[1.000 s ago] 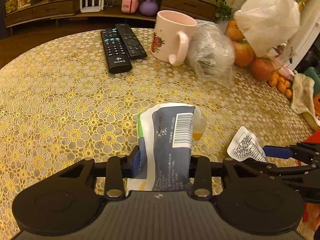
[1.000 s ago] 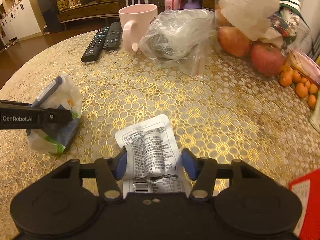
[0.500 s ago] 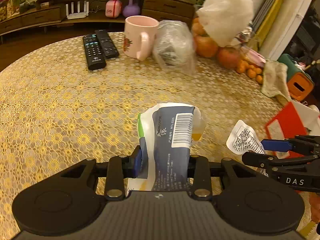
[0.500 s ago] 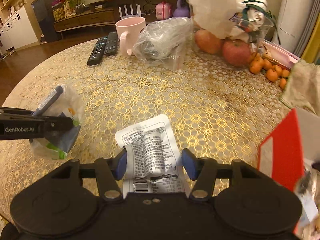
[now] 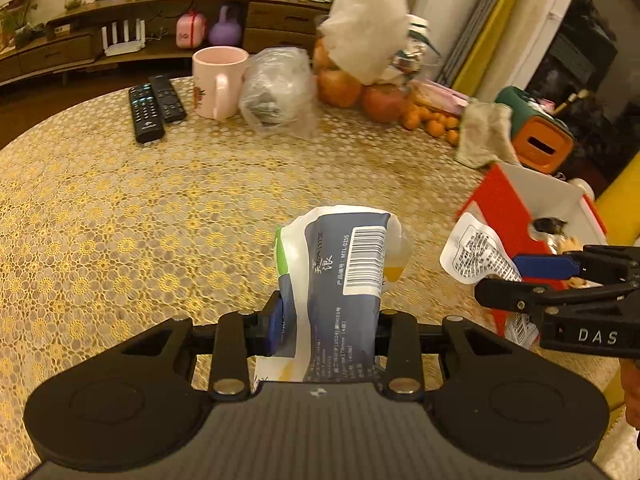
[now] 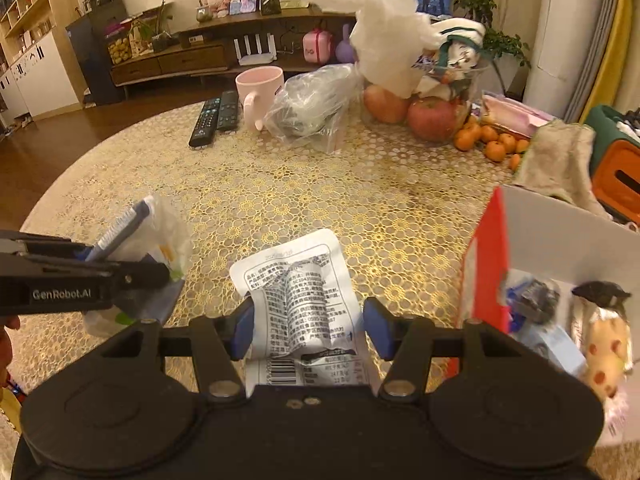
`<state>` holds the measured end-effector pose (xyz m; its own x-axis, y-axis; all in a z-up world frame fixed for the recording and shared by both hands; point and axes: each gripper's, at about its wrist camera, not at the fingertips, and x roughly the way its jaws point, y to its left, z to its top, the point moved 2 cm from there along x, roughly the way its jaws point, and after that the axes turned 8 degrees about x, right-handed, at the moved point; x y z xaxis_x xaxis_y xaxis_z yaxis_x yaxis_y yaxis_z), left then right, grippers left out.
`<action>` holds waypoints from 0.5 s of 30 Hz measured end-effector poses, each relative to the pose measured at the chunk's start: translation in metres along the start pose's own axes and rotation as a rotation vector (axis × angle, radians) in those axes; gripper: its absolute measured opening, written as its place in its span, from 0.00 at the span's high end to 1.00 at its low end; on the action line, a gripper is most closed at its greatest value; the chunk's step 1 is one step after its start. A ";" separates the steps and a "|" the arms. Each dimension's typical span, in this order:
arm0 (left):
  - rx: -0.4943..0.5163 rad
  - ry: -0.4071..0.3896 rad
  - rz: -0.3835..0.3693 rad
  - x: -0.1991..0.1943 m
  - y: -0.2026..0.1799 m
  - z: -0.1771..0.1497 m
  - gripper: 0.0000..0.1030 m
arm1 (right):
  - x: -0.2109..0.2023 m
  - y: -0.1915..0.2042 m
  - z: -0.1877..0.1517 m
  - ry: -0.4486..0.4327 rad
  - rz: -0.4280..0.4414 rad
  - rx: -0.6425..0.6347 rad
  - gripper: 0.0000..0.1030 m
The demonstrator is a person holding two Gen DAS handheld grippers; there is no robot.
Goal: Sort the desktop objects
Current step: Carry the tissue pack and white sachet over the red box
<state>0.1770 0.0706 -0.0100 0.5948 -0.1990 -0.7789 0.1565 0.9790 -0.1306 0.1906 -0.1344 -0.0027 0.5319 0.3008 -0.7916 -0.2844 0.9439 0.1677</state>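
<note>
Warm dim light, blurred fisheye edges

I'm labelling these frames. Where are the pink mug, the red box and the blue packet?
pink mug (image 5: 218, 80), left wrist view, on its side wall
red box (image 6: 482, 276), right wrist view, on its red outer wall
blue packet (image 5: 332, 280), left wrist view, on its printed face

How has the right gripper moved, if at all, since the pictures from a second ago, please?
Yes. The right gripper, shut on the white sachet, has pulled back from the pink mug and swung toward the red box.
</note>
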 end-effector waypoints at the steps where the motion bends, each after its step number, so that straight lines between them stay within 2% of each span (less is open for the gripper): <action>1: 0.006 -0.003 -0.003 -0.004 -0.005 -0.001 0.68 | -0.005 -0.001 -0.002 -0.006 0.000 0.003 0.46; 15: 0.163 -0.041 -0.091 -0.035 -0.109 -0.002 0.68 | -0.081 -0.052 -0.028 -0.071 -0.004 0.048 0.46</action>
<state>0.1378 -0.0293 0.0305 0.6034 -0.2910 -0.7424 0.3344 0.9376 -0.0956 0.1399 -0.2112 0.0366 0.5886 0.3041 -0.7490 -0.2444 0.9501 0.1937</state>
